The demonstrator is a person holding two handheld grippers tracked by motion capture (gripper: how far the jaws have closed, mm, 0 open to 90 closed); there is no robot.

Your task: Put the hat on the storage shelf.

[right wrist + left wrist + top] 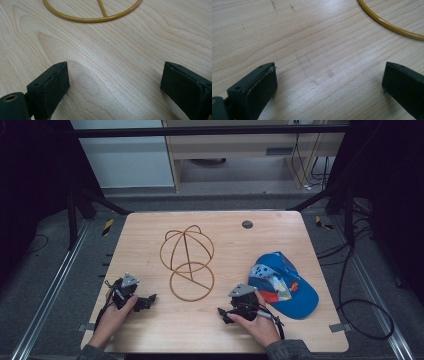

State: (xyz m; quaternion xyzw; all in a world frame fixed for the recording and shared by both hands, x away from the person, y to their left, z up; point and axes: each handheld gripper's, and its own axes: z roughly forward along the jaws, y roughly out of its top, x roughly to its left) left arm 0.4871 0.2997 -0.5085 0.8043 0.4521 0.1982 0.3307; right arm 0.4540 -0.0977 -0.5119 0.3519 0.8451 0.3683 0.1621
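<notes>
Now resting on the wooden table [150, 240] either side of the wire hat stand [187, 262]: left gripper [150, 300] and right gripper [223, 314], jaws wide, empty; blue cap [285, 282] right of stand.

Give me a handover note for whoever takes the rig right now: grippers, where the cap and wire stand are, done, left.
Left gripper: open, holds nothing, resting low at the near left of the table.
Right gripper: open, holds nothing, resting low at the near right, jaws pointing toward the centre.
Wire cap stand: mid-table, standing on its round base between the two grippers and farther back; nothing on it.
Blue cap: lies on the table at the right, just beyond the right hand, untouched.
Done: nothing visible.
Left: probably pick up the cap and seat it on the stand.
</notes>
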